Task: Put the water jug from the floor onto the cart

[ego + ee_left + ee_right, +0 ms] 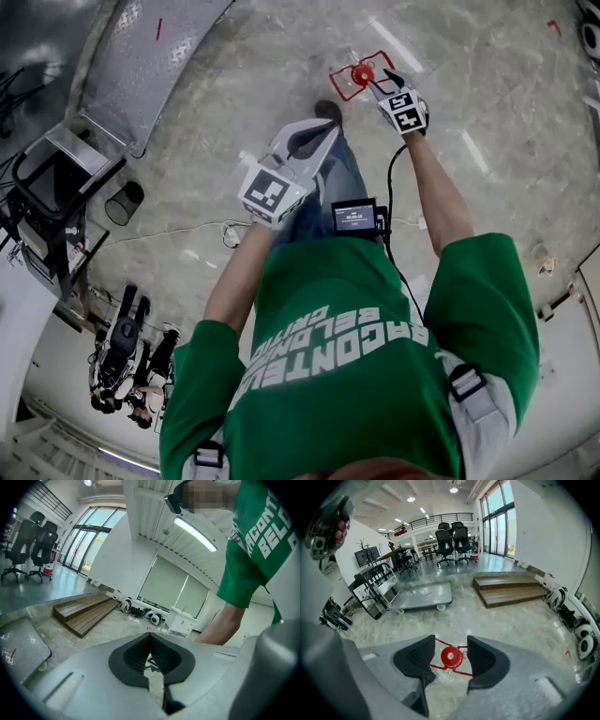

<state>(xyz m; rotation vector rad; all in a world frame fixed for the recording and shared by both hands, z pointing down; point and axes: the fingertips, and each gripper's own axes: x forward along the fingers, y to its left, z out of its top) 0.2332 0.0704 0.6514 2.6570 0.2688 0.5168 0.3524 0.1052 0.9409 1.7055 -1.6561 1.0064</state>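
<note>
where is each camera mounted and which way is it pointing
Head view: on the person's head, looking steeply down at the floor; shows the green shirt, both arms, the left gripper and right gripper.
Left gripper view: on the left gripper, looking level across the room at wooden steps; jaws together, the person's arm at right.
Right gripper view: on the right gripper, tilted down at the jug's red cap, seen between open jaws; cart behind.
Shared: cap and cart in head and right gripper views; steps in both gripper views.
</note>
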